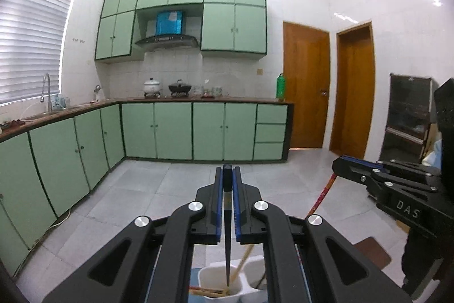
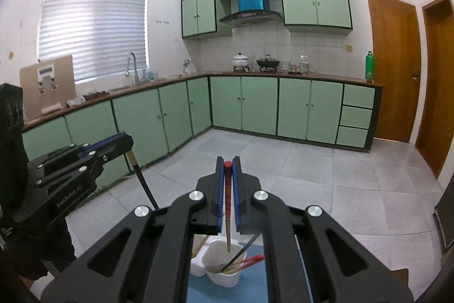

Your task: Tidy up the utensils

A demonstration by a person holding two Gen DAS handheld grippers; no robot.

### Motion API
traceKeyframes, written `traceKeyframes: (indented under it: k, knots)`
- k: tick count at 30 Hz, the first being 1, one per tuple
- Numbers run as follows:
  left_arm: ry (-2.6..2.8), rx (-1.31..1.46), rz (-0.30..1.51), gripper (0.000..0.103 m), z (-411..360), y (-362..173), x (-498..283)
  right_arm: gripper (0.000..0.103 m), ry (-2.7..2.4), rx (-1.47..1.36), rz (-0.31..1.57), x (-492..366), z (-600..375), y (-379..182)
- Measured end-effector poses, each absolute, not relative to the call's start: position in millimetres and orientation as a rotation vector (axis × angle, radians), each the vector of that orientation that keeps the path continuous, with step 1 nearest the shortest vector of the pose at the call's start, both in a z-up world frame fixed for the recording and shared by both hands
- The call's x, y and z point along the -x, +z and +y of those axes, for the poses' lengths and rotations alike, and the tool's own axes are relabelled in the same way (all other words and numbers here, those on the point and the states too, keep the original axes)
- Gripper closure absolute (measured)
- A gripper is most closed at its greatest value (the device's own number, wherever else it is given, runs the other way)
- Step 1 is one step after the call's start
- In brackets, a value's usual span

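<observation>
Mid-drop into white holder (image 2: 224, 273): left gripper (image 1: 227, 186) jaws clenched on black chopstick (image 1: 227, 234), right gripper (image 2: 227, 183) jaws clenched on red-tipped chopstick (image 2: 227, 206), tips over the compartments; next, lowering and releasing squarely

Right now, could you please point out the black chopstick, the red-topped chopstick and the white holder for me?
black chopstick (image 1: 227, 232): left wrist view, mid-shaft below the tongs.
red-topped chopstick (image 2: 227, 196): right wrist view, shaft between the tongs.
white holder (image 2: 220, 246): right wrist view, inner wall of the compartment under the chopstick.
</observation>
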State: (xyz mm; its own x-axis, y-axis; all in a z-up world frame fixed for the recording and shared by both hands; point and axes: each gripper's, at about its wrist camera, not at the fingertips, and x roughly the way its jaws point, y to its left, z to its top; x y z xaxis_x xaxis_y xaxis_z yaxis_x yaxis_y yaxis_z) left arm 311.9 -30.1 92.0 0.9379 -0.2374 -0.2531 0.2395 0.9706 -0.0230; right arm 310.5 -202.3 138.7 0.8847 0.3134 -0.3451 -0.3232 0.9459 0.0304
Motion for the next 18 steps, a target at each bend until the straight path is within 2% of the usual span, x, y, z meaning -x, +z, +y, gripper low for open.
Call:
traceKeyframes:
  k: [8,11,14,16,17,18]
  knots:
    - [-0.247,0.008,0.401,0.096,-26.4,29.0,-352.8,0.098,0.326,0.026,0.482,-343.4,-191.4,77.7]
    - [-0.245,0.005,0.444,0.092,-22.6,13.7,-358.1,0.098,0.323,0.05,0.524,-343.7,-185.2,56.5]
    - [-0.245,0.009,0.466,0.083,-19.1,5.2,-357.1,0.096,0.319,0.063,0.555,-341.2,-180.2,42.4]
    - [-0.251,0.017,0.457,0.072,-15.6,6.8,-347.8,0.089,0.312,0.064,0.556,-335.0,-179.7,38.3]
    - [-0.252,0.022,0.449,0.068,-13.3,9.1,-342.9,0.078,0.303,0.06,0.546,-330.1,-182.2,38.7]
    - [-0.252,0.025,0.443,0.059,-10.4,11.5,-342.0,0.07,0.294,0.049,0.531,-324.8,-185.7,40.9]
